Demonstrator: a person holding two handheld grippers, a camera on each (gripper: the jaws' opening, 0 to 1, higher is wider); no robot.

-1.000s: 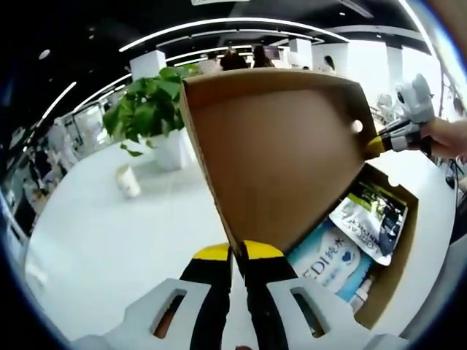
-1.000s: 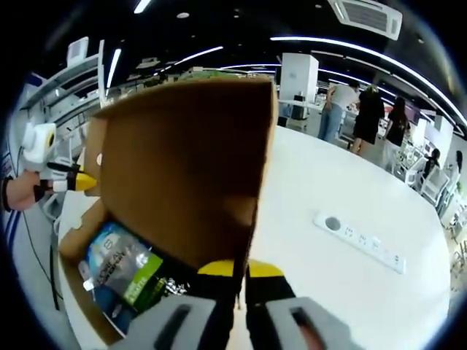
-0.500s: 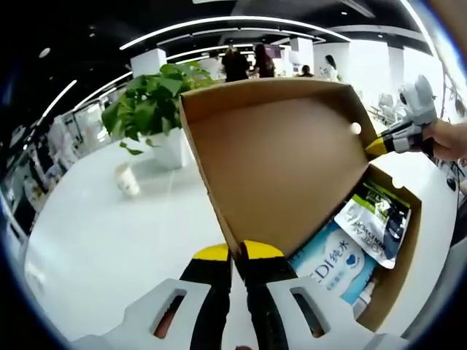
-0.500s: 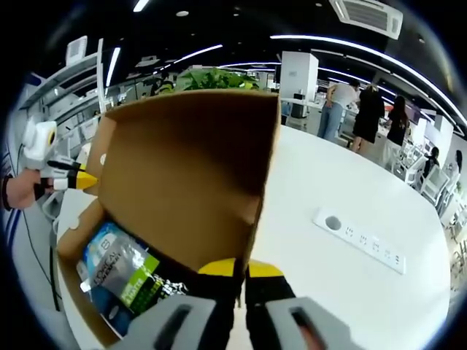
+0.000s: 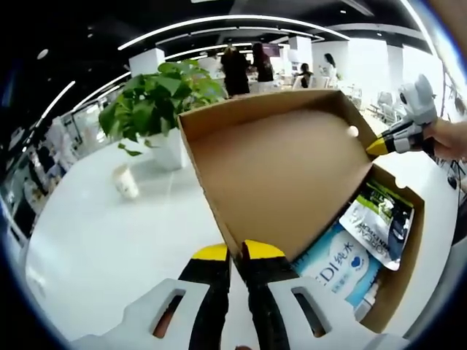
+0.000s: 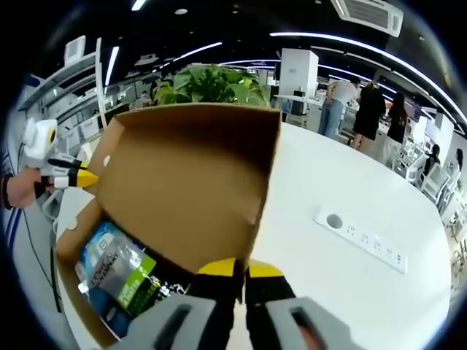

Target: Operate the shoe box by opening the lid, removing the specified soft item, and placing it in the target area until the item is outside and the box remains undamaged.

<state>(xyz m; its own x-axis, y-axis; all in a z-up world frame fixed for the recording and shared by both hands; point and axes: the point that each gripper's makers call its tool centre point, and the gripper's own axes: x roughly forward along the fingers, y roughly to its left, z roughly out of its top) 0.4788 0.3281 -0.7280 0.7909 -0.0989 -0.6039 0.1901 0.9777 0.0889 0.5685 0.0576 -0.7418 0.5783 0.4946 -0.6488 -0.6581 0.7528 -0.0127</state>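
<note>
The brown cardboard shoe box (image 5: 406,251) sits open on the white table, its lid (image 5: 284,175) swung up and tilted back. My left gripper (image 5: 233,255) is shut on the lid's near edge at one corner. My right gripper (image 5: 394,142) pinches the lid's other corner, and in its own view the right gripper (image 6: 237,270) is shut on the lid (image 6: 190,182), with the left gripper (image 6: 69,176) at the far corner. Inside lie soft packs: a blue-white pack (image 5: 339,266) and a green-black pouch (image 5: 379,222), the same pouch (image 6: 117,270) lying against the box wall (image 6: 73,295).
A potted plant (image 5: 157,102) in a white pot and a small cup (image 5: 126,182) stand on the white table behind the lid. A white power strip (image 6: 365,240) lies on the table to the right. People (image 6: 365,109) stand far back.
The lid has tipped further back and sits lower in both views, uncovering the plant behind it. Both grippers keep their hold on its corners.
</note>
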